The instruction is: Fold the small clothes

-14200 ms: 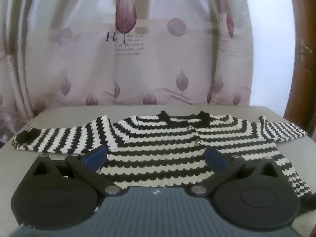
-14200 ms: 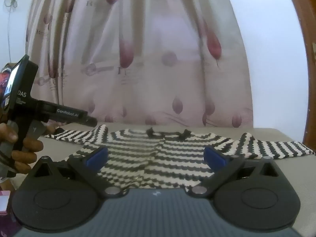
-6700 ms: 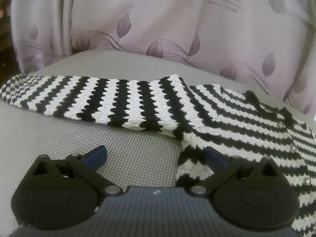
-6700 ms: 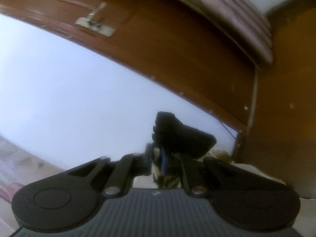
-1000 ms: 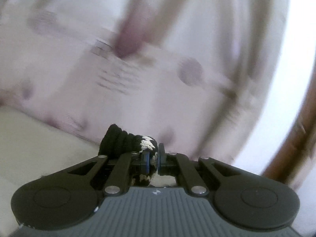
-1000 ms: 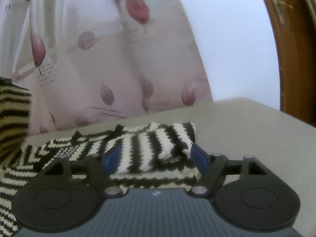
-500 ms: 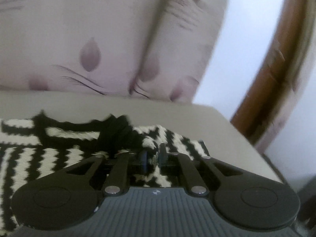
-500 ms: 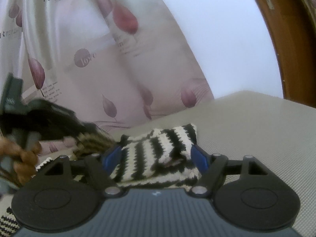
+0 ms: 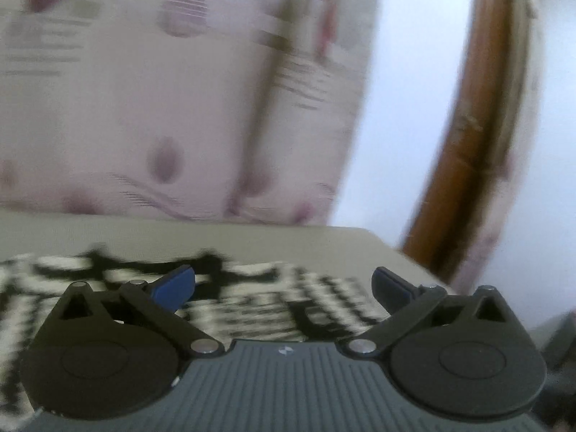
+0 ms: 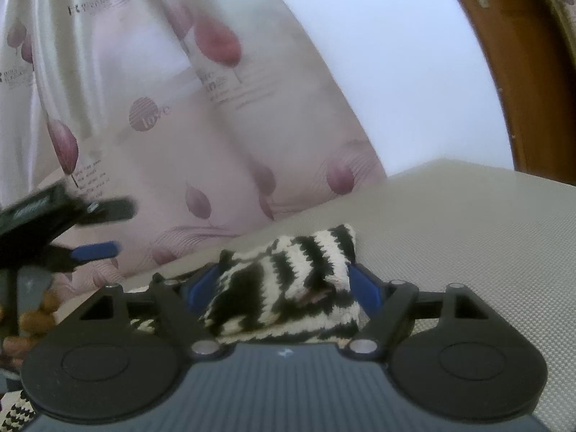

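On the grey surface (image 10: 468,223), the folded striped cardigan (image 10: 288,280) lies between the right hand-held gripper's (image 10: 284,288) opening jaws, unpinched, nearer than the empty, opening left hand-held gripper (image 9: 284,284).

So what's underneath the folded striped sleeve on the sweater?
The folded sleeve lies on the striped sweater body, whose edge shows below it. The grey table beneath is covered there.
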### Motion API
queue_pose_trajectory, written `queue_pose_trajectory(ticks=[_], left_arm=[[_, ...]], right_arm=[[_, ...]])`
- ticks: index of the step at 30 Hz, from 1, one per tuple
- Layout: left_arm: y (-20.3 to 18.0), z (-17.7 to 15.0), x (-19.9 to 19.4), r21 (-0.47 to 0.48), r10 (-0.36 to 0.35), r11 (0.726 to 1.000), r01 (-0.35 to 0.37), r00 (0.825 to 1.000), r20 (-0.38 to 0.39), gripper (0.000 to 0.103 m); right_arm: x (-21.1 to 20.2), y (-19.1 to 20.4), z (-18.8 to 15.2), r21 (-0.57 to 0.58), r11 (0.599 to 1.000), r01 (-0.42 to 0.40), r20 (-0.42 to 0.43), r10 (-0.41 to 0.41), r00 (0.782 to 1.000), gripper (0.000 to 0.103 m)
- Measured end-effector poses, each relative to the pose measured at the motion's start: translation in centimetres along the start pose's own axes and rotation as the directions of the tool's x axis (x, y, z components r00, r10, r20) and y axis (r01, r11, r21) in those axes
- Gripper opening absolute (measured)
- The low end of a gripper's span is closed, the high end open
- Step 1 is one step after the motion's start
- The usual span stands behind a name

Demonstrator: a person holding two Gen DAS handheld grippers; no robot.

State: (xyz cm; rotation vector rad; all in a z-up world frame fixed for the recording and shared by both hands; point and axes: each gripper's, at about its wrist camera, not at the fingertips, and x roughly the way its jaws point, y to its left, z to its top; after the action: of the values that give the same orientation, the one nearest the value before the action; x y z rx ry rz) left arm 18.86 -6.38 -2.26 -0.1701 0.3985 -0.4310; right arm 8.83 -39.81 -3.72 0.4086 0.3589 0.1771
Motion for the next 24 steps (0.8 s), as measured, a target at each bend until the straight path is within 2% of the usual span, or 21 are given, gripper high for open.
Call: queue_pose_trajectory(ticks=[4,6,9,11,12,14,15,17,19,21,23,24], left_arm=[[6.0,-1.8,-3.5,-0.053,0.146,0.988,-0.146,0.989,-0.007,0.094],[8.8,-2.9,-5.3,-0.088,0.208,0.974,-0.208,0.978,-0.004,0.093],[11.4,-4.3,-7.1,-0.087,0.309,0.948,-0.308,0.951,0.009,0.095],[12.5,-5.0,-7.5,-0.098,0.343,0.935,-0.342,0.939,-0.008,0.096],[12.9,-5.4,-7.7,-0.106,0.356,0.929,-0.355,0.934,-0.017,0.096],[13.8,-6.1,-7.8,-0.14,0.363,0.921,-0.364,0.931,-0.031,0.097],[14.1,-6.3,-8.1,-0.172,0.356,0.919,-0.356,0.934,-0.032,0.098],[14.6,-6.3,-8.5,-0.213,0.359,0.911,-0.354,0.933,-0.013,0.1],[14.6,-6.4,-8.9,-0.226,0.37,0.906,-0.359,0.929,0.01,0.102],[14.3,-6.6,-9.2,-0.227,0.381,0.902,-0.367,0.924,0.022,0.103],[14.0,-6.4,-9.2,-0.222,0.392,0.899,-0.378,0.919,0.023,0.103],[13.9,-6.4,-9.2,-0.22,0.393,0.899,-0.378,0.919,0.025,0.103]], right_arm=[[1.3,2.2,2.3,-0.08,0.993,-0.091,-0.054,0.086,0.995,0.08],[3.1,3.2,3.1,-0.111,0.986,-0.121,-0.117,0.108,0.987,0.08],[7.6,3.8,3.5,-0.099,0.986,-0.137,-0.243,0.11,0.964,0.079],[11.1,4.4,3.2,-0.146,0.982,-0.12,-0.327,0.066,0.943,0.077],[12.6,4.5,2.9,-0.157,0.982,-0.103,-0.36,0.04,0.932,0.07],[14.9,4.7,2.3,-0.137,0.984,-0.118,-0.432,0.048,0.901,0.015],[15.4,5.2,1.7,-0.145,0.982,-0.124,-0.444,0.048,0.895,0.013],[14.5,6.9,2.0,-0.209,0.962,-0.175,-0.385,0.084,0.919,0.008],[11.9,7.7,3.6,-0.234,0.954,-0.189,-0.242,0.131,0.961,0.008],[9.1,7.3,5.3,-0.25,0.953,-0.171,-0.11,0.147,0.983,0.007],[9.1,6.3,5.2,-0.291,0.951,-0.102,-0.097,0.077,0.992,0.007],[9.9,5.2,4.6,-0.292,0.953,-0.076,-0.129,0.039,0.991,0.007]])
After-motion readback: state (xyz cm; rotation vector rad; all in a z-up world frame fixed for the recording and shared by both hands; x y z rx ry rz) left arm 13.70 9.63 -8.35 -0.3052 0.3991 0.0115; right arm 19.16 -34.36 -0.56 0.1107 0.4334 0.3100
